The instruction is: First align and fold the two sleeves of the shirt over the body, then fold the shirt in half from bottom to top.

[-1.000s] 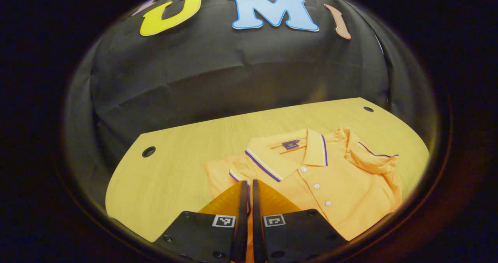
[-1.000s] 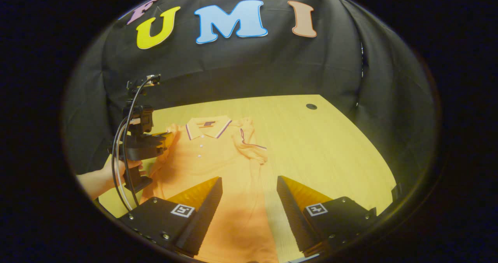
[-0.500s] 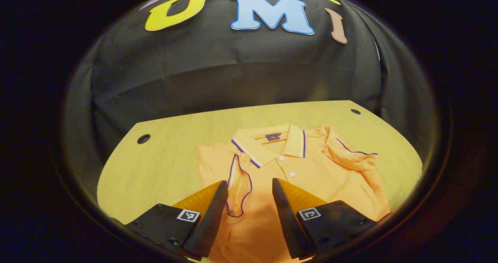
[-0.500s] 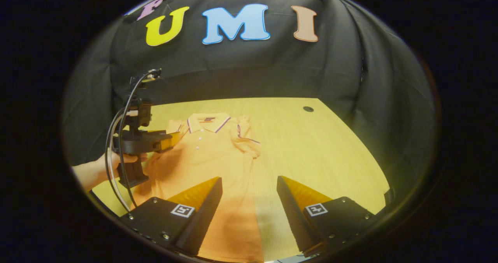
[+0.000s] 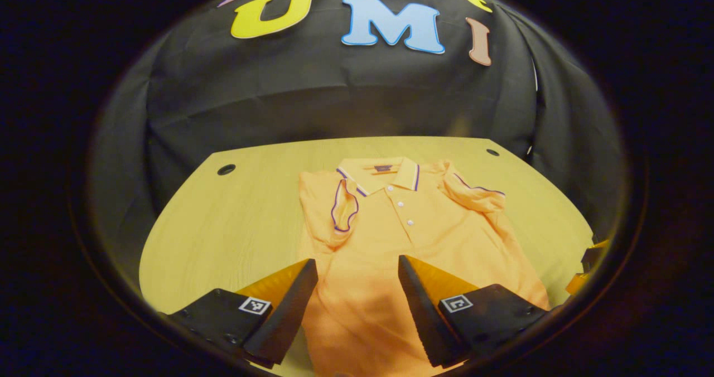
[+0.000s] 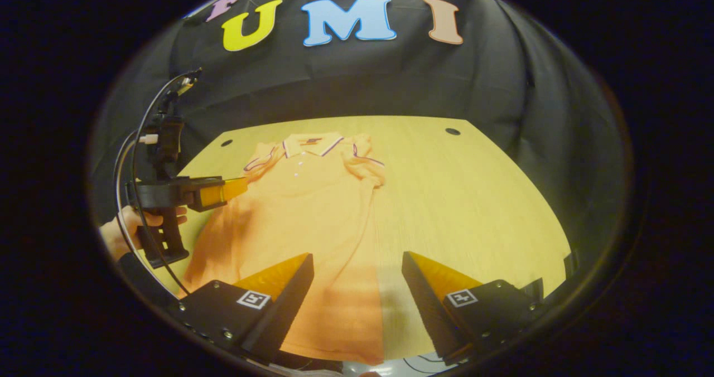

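Shirt (image 5: 413, 243) lies flat on tabletop (image 5: 234, 226), both sleeves folded inward beside collar (image 5: 379, 175). Left claw (image 5: 357, 288) and right claw (image 6: 357, 288) hang spread, empty, above hem end. Risk: lifting hem unevenly could drag sleeves loose.

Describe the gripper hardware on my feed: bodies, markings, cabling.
Each gripper has a black body with bolted mounts; in the left gripper view the left gripper carries a small square black-and-white marker tile on each finger mount, as does the right gripper in its own view. Seen side-on in the right gripper view, the left one has a black pistol-style handle, an upright black module and looping dark cables.
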Tool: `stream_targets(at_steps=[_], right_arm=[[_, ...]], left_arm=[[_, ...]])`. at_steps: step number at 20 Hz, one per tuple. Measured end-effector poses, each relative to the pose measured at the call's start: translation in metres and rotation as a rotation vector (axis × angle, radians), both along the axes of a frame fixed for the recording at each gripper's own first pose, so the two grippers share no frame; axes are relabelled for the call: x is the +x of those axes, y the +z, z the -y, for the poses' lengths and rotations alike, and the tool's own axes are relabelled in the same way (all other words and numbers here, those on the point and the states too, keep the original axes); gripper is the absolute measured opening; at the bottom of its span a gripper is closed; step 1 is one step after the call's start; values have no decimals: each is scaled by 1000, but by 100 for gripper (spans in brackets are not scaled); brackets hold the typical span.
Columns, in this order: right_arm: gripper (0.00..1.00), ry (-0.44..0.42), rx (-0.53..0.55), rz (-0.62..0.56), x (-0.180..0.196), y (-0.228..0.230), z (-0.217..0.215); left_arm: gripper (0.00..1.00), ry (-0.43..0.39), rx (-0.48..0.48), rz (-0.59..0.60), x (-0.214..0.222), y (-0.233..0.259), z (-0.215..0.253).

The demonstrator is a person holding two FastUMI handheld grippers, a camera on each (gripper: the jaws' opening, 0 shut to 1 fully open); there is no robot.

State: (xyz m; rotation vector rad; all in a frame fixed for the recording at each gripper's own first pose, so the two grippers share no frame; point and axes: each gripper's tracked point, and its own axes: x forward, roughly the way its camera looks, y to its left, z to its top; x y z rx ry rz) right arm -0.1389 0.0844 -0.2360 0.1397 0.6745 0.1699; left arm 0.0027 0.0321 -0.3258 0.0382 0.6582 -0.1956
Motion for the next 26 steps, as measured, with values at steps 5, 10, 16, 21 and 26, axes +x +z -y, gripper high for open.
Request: stream_targets(at_steps=[5, 10, 16, 21, 26], right_arm=[[98, 1, 22, -34, -22, -18, -2], [98, 8, 11, -75, -47, -40, -1], [98, 20, -3, -118, -69, -60, -6], [98, 26, -23, -135, -81, -71, -9], [98, 15, -49, -151, -91, -81, -6]], left_arm=[[95, 7, -14, -31, -55, 0, -7], [96, 15, -1, -45, -102, 0, -20], [96, 18, 3, -89, -162, -12, -41], [96, 13, 2, -132, -207, -24, -53], [96, -10, 8, -143, -234, -32, -51]])
